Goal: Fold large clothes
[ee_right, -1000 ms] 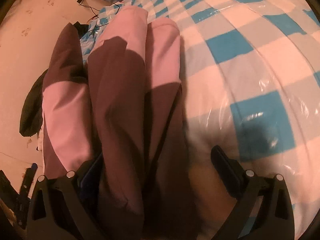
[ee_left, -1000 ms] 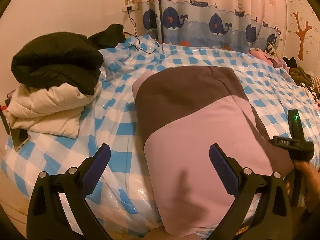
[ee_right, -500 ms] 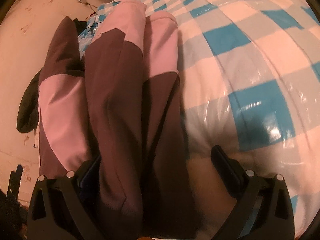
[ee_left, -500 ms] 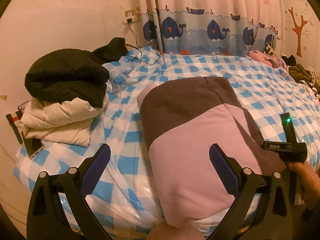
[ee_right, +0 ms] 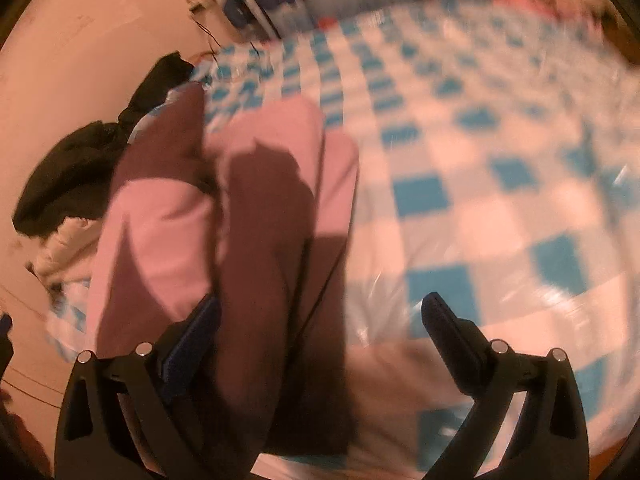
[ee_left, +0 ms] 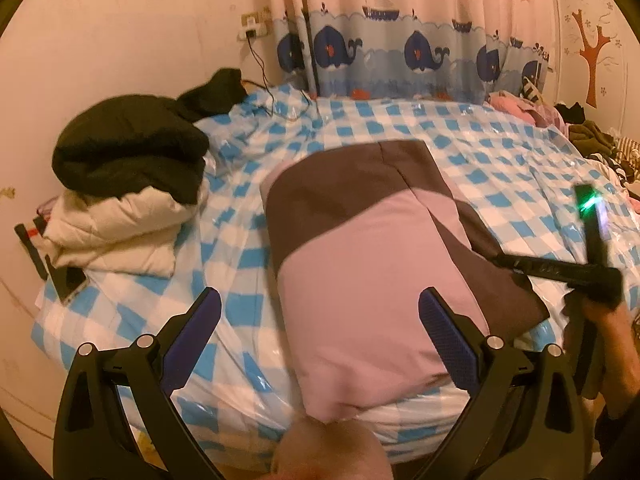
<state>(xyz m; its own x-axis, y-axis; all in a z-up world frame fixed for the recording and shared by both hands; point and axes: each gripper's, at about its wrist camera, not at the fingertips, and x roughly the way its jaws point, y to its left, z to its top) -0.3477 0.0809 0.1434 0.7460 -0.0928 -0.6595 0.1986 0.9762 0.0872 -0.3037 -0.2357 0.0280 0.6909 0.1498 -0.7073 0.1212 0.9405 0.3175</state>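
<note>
A folded pink and brown garment [ee_left: 372,264] lies on the blue-checked bed [ee_left: 240,264], hanging slightly over the near edge. My left gripper [ee_left: 320,332] is open and empty, held back above the near edge of the bed. My right gripper [ee_right: 320,332] is open beside the garment's right side [ee_right: 260,240], its left finger next to the brown folds; this view is blurred. The right gripper's body also shows in the left wrist view [ee_left: 588,264], held in a hand.
A stack of a black garment [ee_left: 132,148] on a folded white jacket [ee_left: 116,232] sits at the bed's left. More clothes [ee_left: 588,136] lie at the far right. A whale curtain [ee_left: 400,48] and a wall socket [ee_left: 252,26] are behind.
Both grippers have pulled back and up from the garment. The right view has swung up and now shows more of the bed and curtain. The garment has not moved.
</note>
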